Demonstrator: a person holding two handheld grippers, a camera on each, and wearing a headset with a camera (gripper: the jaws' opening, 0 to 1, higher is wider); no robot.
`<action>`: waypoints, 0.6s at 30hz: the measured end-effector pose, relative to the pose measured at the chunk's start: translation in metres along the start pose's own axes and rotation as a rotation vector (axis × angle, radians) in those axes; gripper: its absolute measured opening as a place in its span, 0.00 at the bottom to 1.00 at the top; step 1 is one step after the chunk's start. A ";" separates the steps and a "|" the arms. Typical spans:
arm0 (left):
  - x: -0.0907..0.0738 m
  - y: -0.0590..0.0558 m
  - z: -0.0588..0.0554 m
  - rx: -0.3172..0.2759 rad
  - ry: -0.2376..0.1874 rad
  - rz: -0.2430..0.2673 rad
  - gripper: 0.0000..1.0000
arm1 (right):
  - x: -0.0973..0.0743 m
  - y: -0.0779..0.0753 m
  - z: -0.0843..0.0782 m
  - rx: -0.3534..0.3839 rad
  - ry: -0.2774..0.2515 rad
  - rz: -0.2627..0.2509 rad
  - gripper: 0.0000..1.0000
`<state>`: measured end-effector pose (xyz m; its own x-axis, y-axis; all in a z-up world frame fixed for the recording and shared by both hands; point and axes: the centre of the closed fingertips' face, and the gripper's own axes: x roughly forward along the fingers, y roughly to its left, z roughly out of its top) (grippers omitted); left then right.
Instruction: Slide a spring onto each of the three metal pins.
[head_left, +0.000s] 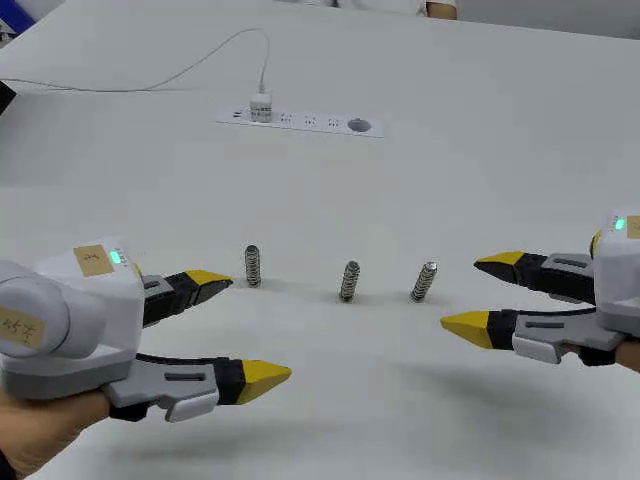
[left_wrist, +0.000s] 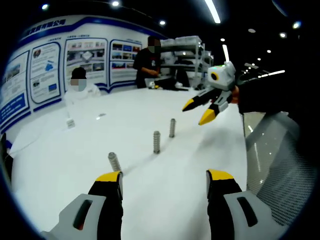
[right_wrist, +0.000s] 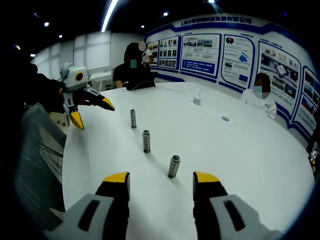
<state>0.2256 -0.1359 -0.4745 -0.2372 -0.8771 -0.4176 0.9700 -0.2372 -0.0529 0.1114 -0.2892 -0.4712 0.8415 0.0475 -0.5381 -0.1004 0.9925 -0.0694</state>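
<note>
Three metal pins stand in a row on the white table, each wearing a coiled spring: the left one (head_left: 253, 266), the middle one (head_left: 349, 281) and the right one (head_left: 424, 282). My left gripper (head_left: 250, 328) is open at the near left, its yellow tips just short of the left pin (left_wrist: 114, 162), nothing between its fingers. My right gripper (head_left: 485, 295) is open at the right, its tips a little right of the right pin (right_wrist: 174, 166). In the left gripper view the other pins (left_wrist: 156, 142) (left_wrist: 172, 128) recede toward the right gripper (left_wrist: 199, 111).
A white power strip (head_left: 300, 121) with a plugged charger (head_left: 261, 106) and trailing cable lies farther back on the table. People sit and stand at the table's far side (right_wrist: 132, 70) (right_wrist: 260, 97). The table edge (left_wrist: 247, 165) runs beside a mesh chair.
</note>
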 end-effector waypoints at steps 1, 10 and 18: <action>-0.001 0.001 -0.001 -0.002 0.000 0.005 0.70 | -0.001 0.000 0.000 -0.001 -0.001 -0.001 0.52; -0.010 0.008 -0.005 -0.016 0.005 0.037 0.73 | -0.010 -0.002 -0.001 -0.016 -0.012 -0.013 0.55; -0.016 0.012 -0.007 -0.023 0.007 0.058 0.74 | -0.016 -0.002 -0.002 -0.015 -0.019 -0.019 0.57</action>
<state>0.2417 -0.1215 -0.4749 -0.1803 -0.8863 -0.4267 0.9831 -0.1763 -0.0492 0.0974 -0.2917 -0.4640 0.8534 0.0310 -0.5203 -0.0923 0.9914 -0.0924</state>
